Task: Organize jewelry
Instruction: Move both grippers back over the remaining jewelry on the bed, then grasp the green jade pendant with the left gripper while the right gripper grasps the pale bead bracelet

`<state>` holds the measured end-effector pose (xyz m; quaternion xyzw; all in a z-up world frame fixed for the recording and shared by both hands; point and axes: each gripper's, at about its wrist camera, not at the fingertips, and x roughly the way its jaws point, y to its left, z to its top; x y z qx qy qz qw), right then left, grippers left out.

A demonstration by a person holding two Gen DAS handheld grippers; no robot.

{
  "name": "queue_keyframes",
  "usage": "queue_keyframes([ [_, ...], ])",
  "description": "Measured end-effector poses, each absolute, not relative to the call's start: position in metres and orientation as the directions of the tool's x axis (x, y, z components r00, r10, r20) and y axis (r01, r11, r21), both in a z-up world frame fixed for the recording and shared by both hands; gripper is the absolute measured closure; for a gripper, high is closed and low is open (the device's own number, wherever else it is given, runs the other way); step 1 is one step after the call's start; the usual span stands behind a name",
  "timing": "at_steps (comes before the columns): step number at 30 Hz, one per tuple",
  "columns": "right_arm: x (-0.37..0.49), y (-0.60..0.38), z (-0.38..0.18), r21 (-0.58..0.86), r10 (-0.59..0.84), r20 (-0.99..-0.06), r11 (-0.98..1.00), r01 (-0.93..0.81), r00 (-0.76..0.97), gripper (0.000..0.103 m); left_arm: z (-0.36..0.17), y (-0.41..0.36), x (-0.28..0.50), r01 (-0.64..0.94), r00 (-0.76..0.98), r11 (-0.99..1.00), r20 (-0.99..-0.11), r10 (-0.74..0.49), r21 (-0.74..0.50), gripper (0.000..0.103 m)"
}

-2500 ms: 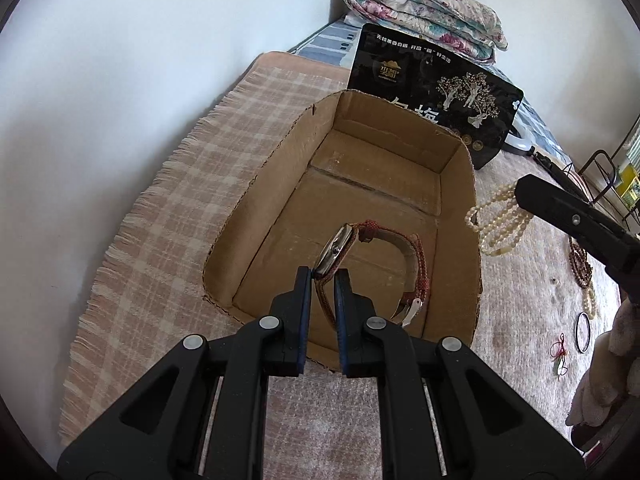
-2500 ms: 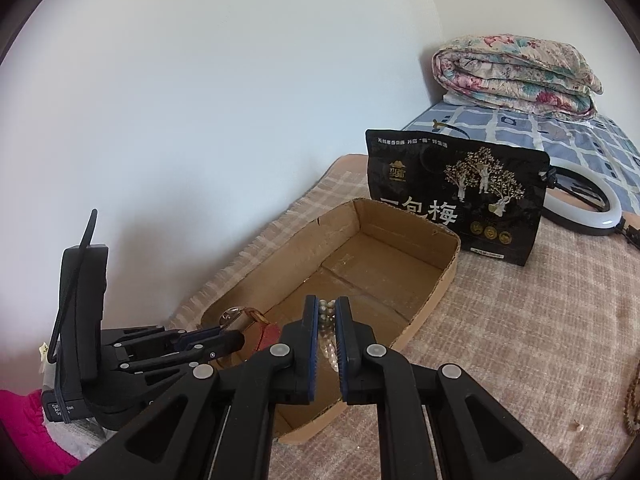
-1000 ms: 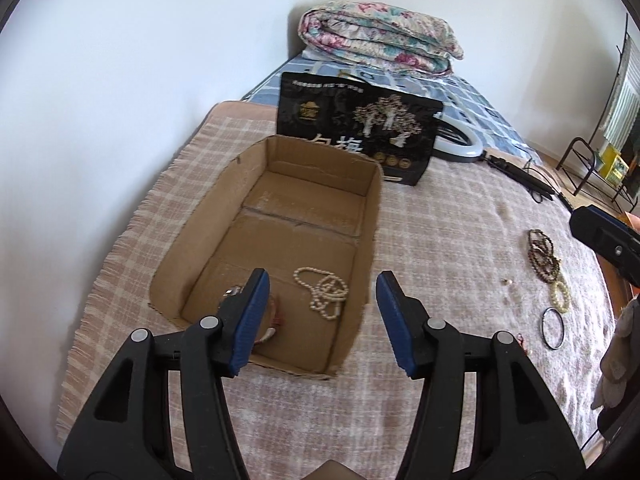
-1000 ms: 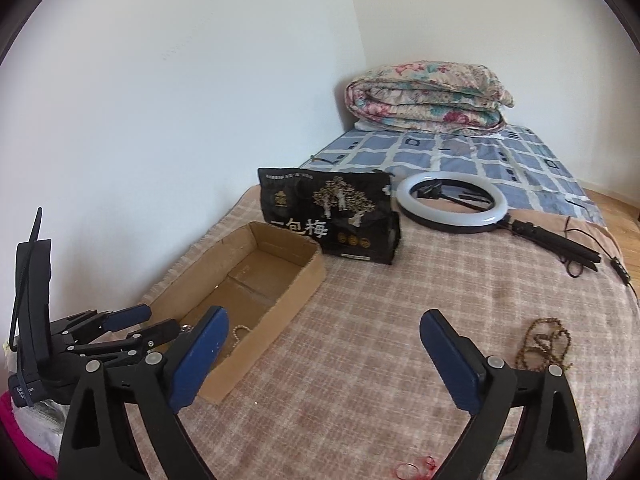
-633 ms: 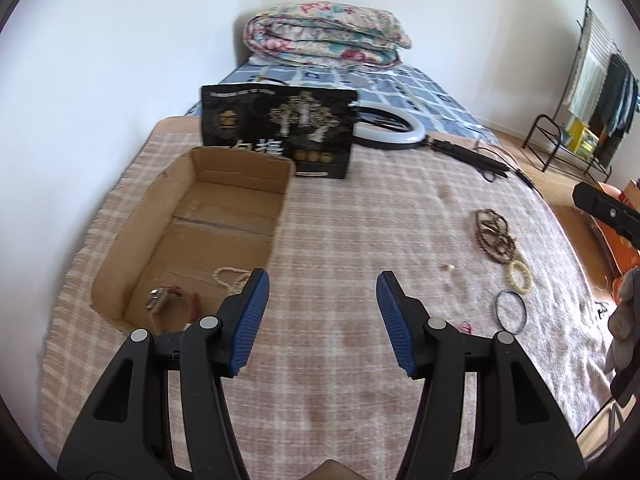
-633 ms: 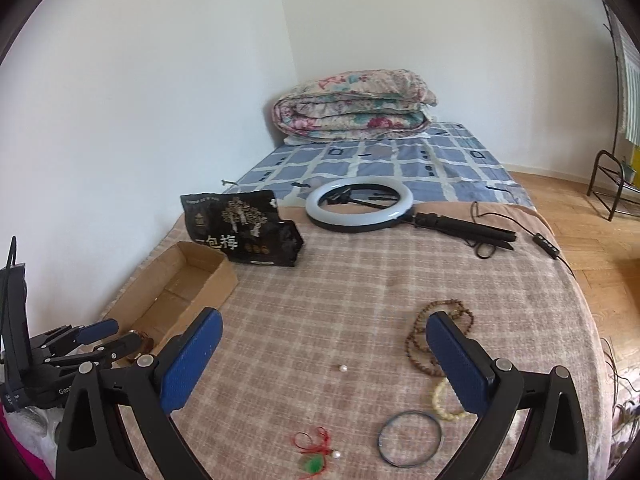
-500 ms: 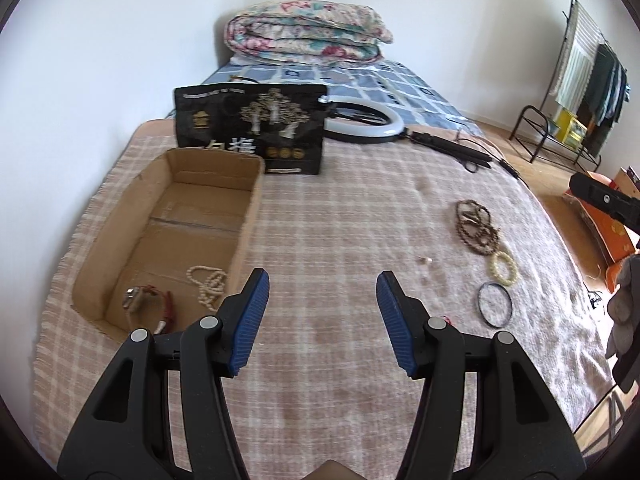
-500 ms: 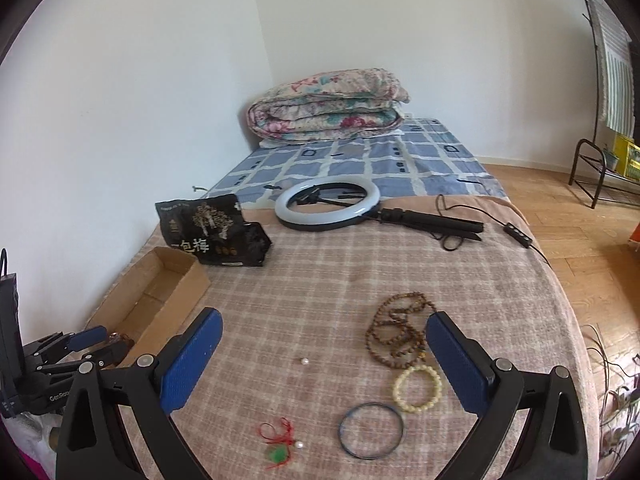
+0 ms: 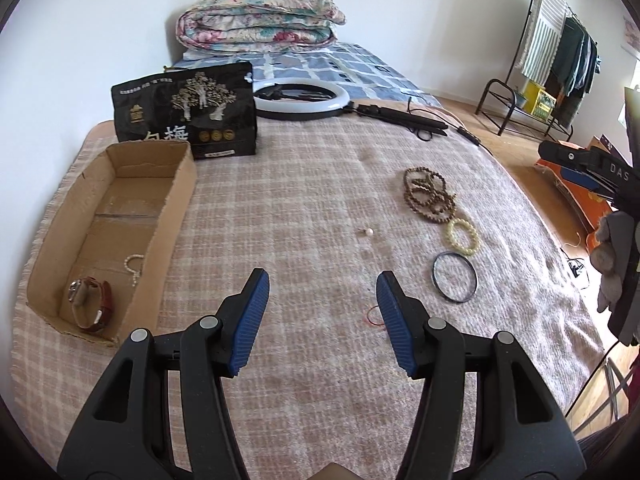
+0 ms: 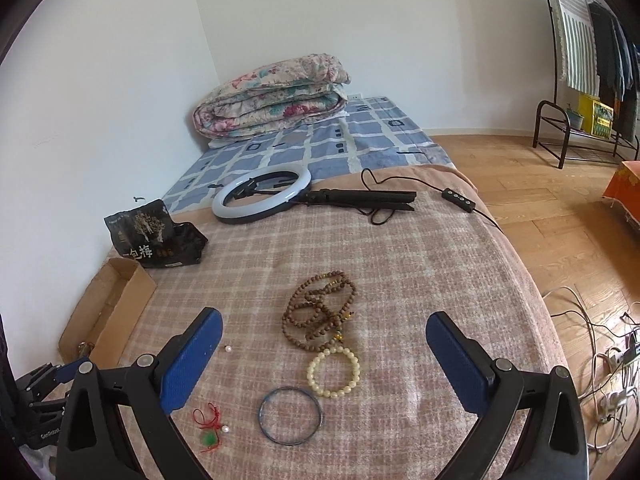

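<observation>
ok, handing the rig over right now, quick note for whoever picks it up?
Left gripper: jaws open, empty, above the blanket.
Right gripper: jaws open, empty, over the loose pieces.
Done: watch and pearl strand lie in the box.
Left on the blanket: brown beads, cream bracelet, dark bangle, red charm, single pearl.

— Anything readable here?
— The glossy black snack pouch (image 9: 186, 114) with gold tree artwork carries large white Chinese characters; the right wrist view shows "一包梅" on it (image 10: 154, 240).
— Anything else?
— White letters "DAS" on the black gripper body (image 9: 592, 170) at the right edge. Smaller print on the pouch is too fine to make out.
</observation>
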<state>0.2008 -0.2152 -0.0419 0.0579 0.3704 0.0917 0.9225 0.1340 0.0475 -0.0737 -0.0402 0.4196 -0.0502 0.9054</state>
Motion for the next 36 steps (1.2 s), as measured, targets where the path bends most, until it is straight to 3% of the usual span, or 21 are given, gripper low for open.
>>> queue_keyframes([
  [24, 0.232, -0.212, -0.107, 0.118, 0.22, -0.803, 0.97, -0.213, 0.555, 0.001, -0.144, -0.016, 0.127, 0.237, 0.496, 0.963, -0.836, -0.234, -0.129, 0.046],
  [29, 0.241, -0.216, -0.134, 0.113, 0.201, -0.855, 0.972, -0.207, 0.478, 0.008, -0.152, -0.017, 0.133, 0.243, 0.492, 0.961, -0.837, -0.238, -0.13, 0.046],
  [32, 0.246, -0.22, -0.147, 0.119, 0.189, -0.878, 0.976, -0.183, 0.44, 0.022, -0.157, -0.018, 0.135, 0.253, 0.49, 0.96, -0.84, -0.234, -0.12, 0.046],
  [36, 0.25, -0.226, -0.154, 0.13, 0.19, -0.886, 0.978, -0.165, 0.424, 0.025, -0.163, -0.022, 0.138, 0.26, 0.481, 0.959, -0.847, -0.228, -0.11, 0.051],
])
